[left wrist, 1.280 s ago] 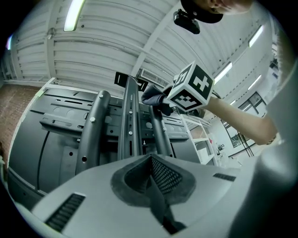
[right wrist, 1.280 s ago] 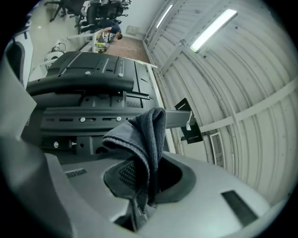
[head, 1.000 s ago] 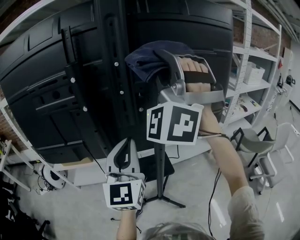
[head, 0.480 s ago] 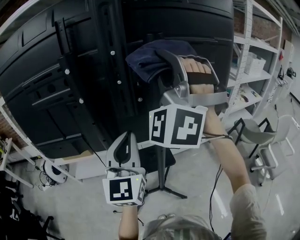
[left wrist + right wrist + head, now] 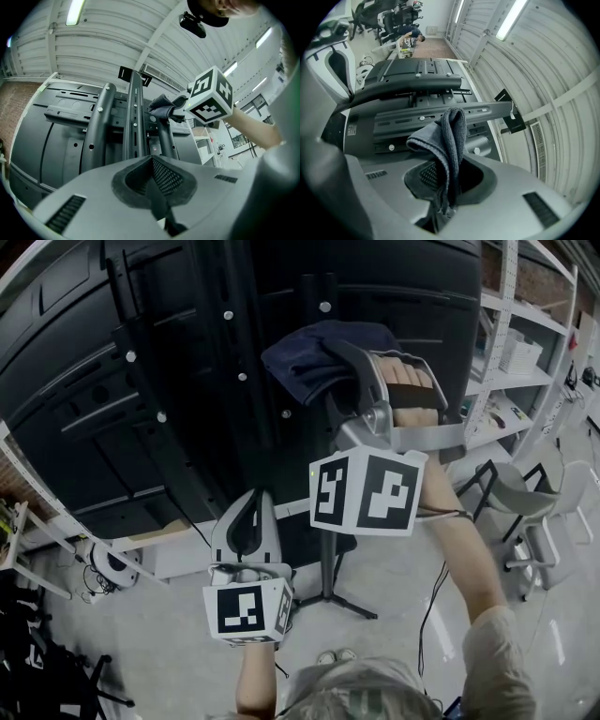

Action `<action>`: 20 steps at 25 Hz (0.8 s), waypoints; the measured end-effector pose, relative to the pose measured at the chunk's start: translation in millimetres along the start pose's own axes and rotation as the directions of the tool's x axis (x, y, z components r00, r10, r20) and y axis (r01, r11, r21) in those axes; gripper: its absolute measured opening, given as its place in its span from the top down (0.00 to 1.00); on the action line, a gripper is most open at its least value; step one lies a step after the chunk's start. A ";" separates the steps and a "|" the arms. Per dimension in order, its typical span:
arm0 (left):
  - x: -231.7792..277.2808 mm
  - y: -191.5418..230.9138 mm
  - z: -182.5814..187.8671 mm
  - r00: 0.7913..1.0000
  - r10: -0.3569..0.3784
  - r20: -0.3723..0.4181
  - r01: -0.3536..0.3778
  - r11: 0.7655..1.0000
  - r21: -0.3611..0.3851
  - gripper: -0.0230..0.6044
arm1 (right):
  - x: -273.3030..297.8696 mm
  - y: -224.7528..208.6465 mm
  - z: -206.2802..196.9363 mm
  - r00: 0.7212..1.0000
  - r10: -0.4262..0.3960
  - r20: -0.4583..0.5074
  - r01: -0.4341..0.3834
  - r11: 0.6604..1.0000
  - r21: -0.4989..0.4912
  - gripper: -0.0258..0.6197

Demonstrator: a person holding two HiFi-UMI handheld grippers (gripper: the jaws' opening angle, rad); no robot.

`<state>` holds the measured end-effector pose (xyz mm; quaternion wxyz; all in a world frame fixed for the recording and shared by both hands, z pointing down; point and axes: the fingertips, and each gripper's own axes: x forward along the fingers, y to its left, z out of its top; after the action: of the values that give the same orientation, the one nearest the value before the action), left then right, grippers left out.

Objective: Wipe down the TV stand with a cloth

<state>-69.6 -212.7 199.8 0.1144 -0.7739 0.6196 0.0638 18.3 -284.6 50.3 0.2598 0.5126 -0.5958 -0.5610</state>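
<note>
Setting: white shelving [image 5: 514,381] and pale floor; rear of a black TV [image 5: 84,381] mounted on the TV stand [image 5: 325,563].
Cloth [image 5: 300,367]: dark blue, bunched, at the stand's upper column, beside the mounting rails [image 5: 234,381].
Right gripper [image 5: 337,357]: raised, jaws clamped on the cloth.
Left gripper [image 5: 251,510]: lower, jaws closed together with nothing between them.

We log: cloth [image 5: 449,136] soft ribbed knit, matt, rough at folds. TV stand [image 5: 145,385] rails metal, matt black paint, bright screw heads. TV back [image 5: 66,343] moulded black plastic, faint sheen. Left gripper [image 5: 152,164] shell smooth matt grey plastic; pads [image 5: 164,177] dark mesh texture. Floor [image 5: 562,634], lower right of frame, glossy.
</note>
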 end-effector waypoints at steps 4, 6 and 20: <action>-1.3 1.2 -3.7 1.000 -0.002 -0.008 0.002 1.000 0.000 0.94 | -4.7 13.7 -3.3 1.000 0.030 -0.007 -0.030 0.999 0.016 0.87; -2.0 2.2 -6.8 1.000 -0.002 -0.014 0.002 1.000 -0.003 0.94 | -6.8 19.5 -4.4 0.999 0.048 -0.011 -0.047 0.998 0.033 0.87; -4.9 8.3 -24.4 0.999 0.005 -0.044 -0.007 0.999 -0.037 0.94 | -19.8 48.7 -12.5 0.997 0.060 -0.040 -0.058 0.997 0.055 0.87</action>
<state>-79.9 -216.0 223.7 0.0862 -0.7752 0.6231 0.0584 20.6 -279.3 104.0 0.2747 0.5132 -0.6201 -0.5260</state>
